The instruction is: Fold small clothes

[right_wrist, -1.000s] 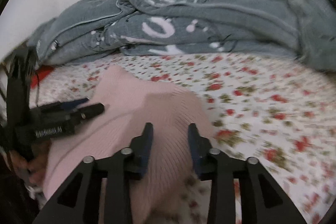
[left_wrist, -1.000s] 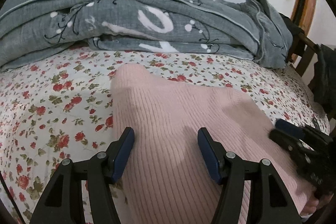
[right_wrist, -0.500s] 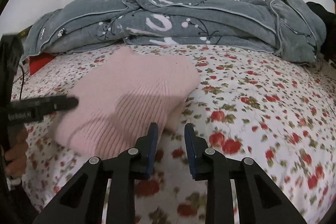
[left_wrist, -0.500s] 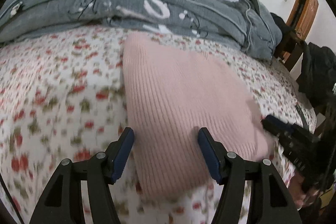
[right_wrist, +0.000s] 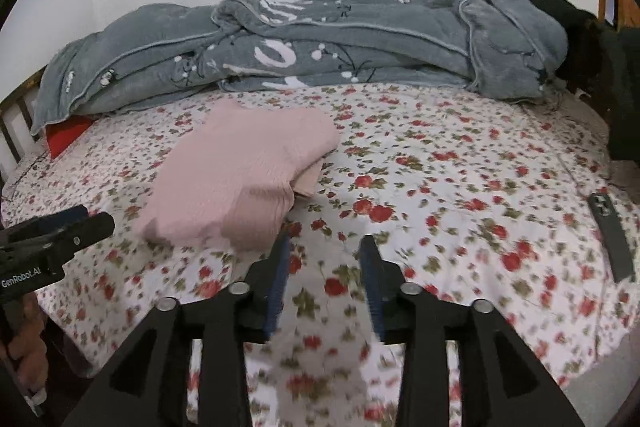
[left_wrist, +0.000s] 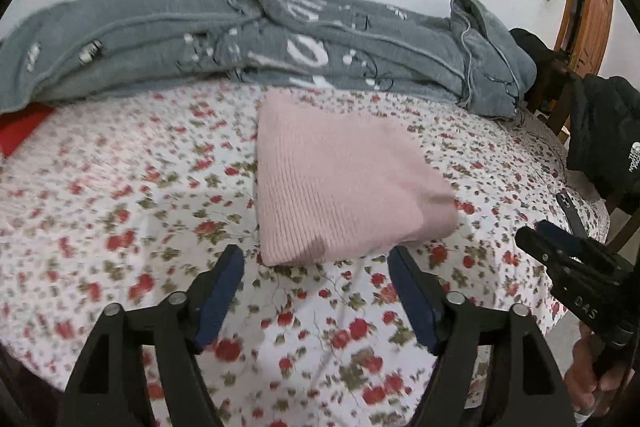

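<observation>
Now that both have backed off the pink sweater, left gripper and right gripper gape empty.

Both grippers now sit back from the folded pink garment. The left gripper, earlier straddling it, has bare floral sheet between its spread jaws, the fabric above them at frame centre. The right gripper, jaws wider than before, has the garment at its upper left.
</observation>
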Tool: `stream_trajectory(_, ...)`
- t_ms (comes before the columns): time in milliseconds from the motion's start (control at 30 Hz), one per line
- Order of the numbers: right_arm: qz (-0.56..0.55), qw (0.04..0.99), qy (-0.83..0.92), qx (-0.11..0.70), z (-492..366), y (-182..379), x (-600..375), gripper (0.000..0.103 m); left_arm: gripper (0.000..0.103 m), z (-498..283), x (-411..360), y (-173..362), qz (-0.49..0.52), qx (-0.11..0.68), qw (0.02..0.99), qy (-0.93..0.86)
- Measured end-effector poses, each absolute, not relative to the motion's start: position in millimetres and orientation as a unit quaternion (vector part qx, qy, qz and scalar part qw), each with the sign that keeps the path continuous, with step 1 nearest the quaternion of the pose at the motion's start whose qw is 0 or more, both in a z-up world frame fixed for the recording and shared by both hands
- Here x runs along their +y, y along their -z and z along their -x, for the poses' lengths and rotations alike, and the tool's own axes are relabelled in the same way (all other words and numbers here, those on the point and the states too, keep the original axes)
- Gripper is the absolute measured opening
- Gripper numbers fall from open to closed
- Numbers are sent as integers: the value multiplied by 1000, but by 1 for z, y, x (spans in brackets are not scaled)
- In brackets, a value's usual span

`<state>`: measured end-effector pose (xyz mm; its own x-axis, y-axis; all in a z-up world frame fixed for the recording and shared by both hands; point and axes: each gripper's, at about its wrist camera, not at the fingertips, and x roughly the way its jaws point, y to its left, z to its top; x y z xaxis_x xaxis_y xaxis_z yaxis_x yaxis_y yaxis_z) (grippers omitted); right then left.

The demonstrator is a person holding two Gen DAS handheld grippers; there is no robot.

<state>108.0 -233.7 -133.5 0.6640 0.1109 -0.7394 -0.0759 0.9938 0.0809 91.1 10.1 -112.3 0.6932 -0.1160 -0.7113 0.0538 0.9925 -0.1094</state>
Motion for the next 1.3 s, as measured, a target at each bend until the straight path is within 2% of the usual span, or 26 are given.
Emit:
stream_trajectory(67,-21,915,-48,400,-95,120,-237,68,79,-75,8,100,46,378,923,44)
stream_trajectory(100,-23,918,-45,394,-88,113,-239,73,82,-71,7,95,49,374,925,44)
stream_trajectory(167,-27,925,-44,375,-74,101,-245,95,83,-58,6,86,54,367,928,42)
stream_trajectory(233,-23,929,-43,368,-64,93,-248,100,86,-48,4,80,56,367,928,42)
stream_trajectory(633,-23,930,-26,366,-21,72,-258,100,86,-17,-13,70,42,353,934,41)
stream_trajectory(1300,-33,933,-23,358,-12,64,-264,100,86,-11,-16,61,39,341,939,30)
